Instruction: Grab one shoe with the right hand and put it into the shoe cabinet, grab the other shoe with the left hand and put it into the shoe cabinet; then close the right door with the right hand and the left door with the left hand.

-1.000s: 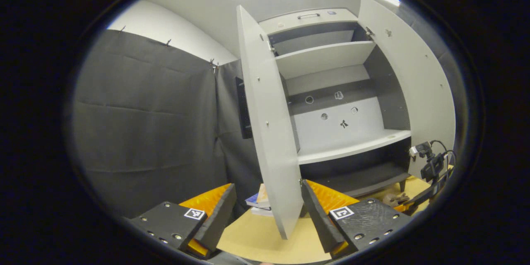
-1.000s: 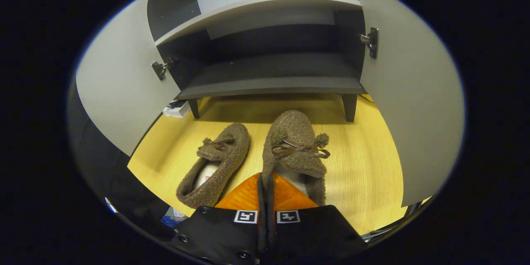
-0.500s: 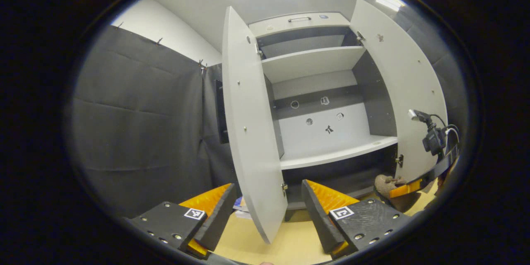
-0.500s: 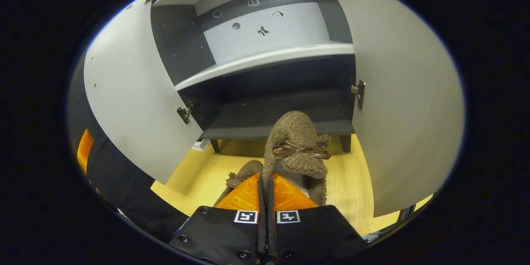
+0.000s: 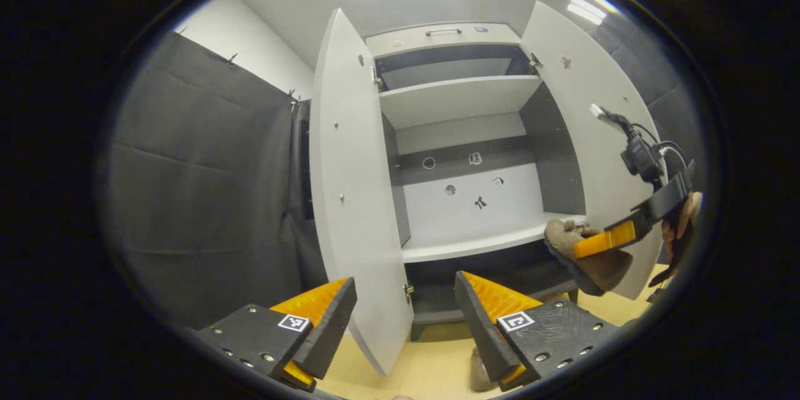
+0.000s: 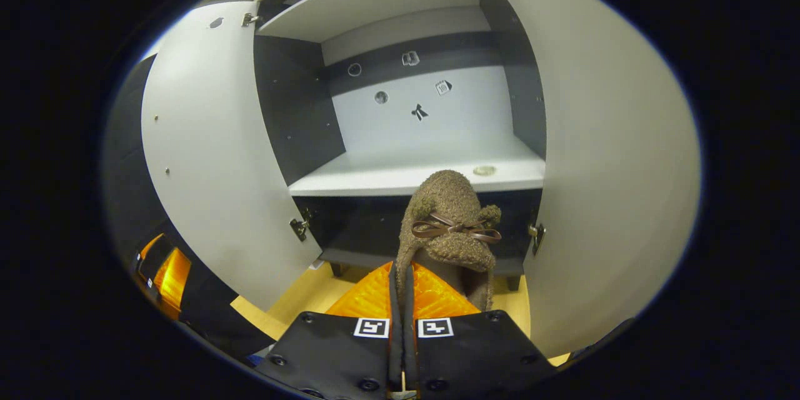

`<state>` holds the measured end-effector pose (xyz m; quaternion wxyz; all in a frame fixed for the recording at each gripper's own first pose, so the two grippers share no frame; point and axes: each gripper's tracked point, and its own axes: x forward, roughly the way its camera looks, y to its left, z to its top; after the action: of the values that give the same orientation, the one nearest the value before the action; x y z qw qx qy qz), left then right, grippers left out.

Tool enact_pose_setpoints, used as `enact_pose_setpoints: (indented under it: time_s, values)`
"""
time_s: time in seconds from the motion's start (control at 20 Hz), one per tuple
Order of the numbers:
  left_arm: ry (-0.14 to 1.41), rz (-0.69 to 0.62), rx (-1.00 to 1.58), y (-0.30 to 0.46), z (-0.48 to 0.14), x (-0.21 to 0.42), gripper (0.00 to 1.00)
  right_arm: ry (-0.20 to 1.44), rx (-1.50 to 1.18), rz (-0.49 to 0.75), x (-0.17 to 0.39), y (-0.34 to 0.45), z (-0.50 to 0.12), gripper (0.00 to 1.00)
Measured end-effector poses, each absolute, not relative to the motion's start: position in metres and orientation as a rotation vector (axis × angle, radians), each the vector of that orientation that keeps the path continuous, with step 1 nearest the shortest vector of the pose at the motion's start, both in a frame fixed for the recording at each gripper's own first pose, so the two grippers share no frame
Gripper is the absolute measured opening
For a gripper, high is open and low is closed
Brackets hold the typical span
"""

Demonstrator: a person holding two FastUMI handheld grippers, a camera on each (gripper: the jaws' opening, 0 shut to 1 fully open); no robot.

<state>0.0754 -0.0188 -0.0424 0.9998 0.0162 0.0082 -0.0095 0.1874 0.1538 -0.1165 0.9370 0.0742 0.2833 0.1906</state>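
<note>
Fuzzy brown shoe point(image 6: 447, 225) held aloft, toe toward the shoe cabinet point(image 6: 406, 137).
Right gripper point(image 6: 402, 300) jaws pinch its heel rim for shelf clearance; left gripper point(image 5: 400, 319) jaws wide, waiting.

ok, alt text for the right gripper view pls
The right gripper, jaws shut on the rim of a fuzzy brown shoe with a small bow, holds it up in front of an open shoe cabinet. Both pale grey doors stand wide open, a light shelf lies just beyond the toe, and yellow floor shows below.
</note>
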Motion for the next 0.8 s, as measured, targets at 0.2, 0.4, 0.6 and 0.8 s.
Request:
enact_pose_setpoints:
  time_s: [0.2, 0.4, 0.6, 0.8]
  values:
    - [0.014, -0.061, 0.010, -0.033, -0.048, 0.085, 0.97, 0.522, 0.136, 0.368, 0.224, 0.156, -0.090, 0.02]
    - [0.031, -0.094, -0.016, -0.041, -0.059, 0.089, 0.97, 0.487, 0.118, 0.326, 0.273, 0.150, -0.070, 0.02]
    - [0.055, -0.117, -0.027, -0.046, -0.069, 0.091, 0.97, 0.460, 0.104, 0.263, 0.327, 0.148, -0.060, 0.03]
    - [0.078, -0.125, -0.041, -0.044, -0.078, 0.093, 0.97, 0.455, 0.046, 0.220, 0.375, 0.150, -0.062, 0.02]
